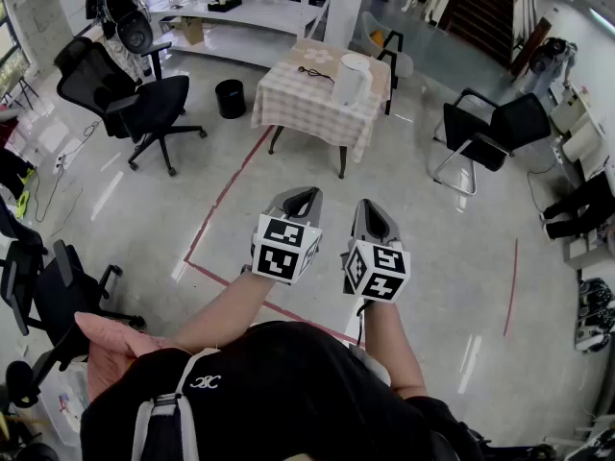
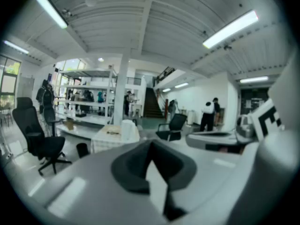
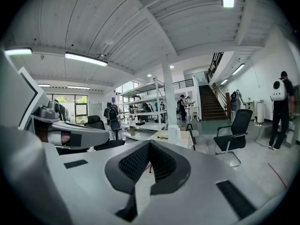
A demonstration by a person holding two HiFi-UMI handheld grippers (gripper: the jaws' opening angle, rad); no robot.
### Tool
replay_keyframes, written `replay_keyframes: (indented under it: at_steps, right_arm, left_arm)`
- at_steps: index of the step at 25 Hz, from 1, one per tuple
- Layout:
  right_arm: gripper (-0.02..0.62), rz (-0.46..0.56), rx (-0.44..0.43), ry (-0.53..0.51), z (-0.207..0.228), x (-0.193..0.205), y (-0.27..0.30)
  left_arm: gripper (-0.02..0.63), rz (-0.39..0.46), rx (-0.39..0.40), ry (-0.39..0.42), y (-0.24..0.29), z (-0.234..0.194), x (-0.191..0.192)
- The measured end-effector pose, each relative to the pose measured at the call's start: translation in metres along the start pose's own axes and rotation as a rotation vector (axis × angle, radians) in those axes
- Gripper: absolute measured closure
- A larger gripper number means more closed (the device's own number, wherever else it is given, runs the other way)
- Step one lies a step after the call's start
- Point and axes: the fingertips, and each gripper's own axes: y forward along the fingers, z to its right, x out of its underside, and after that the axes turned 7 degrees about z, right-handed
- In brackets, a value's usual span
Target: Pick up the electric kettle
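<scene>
A white electric kettle stands upright on the right side of a small table with a checked cloth, far ahead across the floor. My left gripper and right gripper are held side by side at waist height, well short of the table, both shut with nothing between the jaws. In the left gripper view the kettle shows small above the closed left gripper. The right gripper view has the kettle just above the closed right gripper.
A black cable lies on the cloth left of the kettle. A black bin and an office chair stand left of the table, another chair to its right. White shelving is behind. Red tape lines mark the floor.
</scene>
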Motion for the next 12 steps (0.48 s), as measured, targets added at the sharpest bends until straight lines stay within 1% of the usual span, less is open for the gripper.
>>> replay_keyframes:
  at_steps: [6, 10, 12]
  right_arm:
    - [0.597, -0.007, -0.014, -0.014, 0.012, 0.004, 0.001]
    - [0.597, -0.005, -0.01, -0.004, 0.027, 0.006, -0.001]
    - [0.597, -0.01, -0.015, 0.001, 0.035, 0.009, -0.001]
  left_arm:
    - [0.606, -0.022, -0.007, 0.002, 0.013, 0.009, 0.006]
    - [0.606, -0.025, 0.0, -0.022, 0.024, 0.02, 0.008]
    - [0.606, -0.027, 0.002, -0.02, 0.03, 0.027, 0.009]
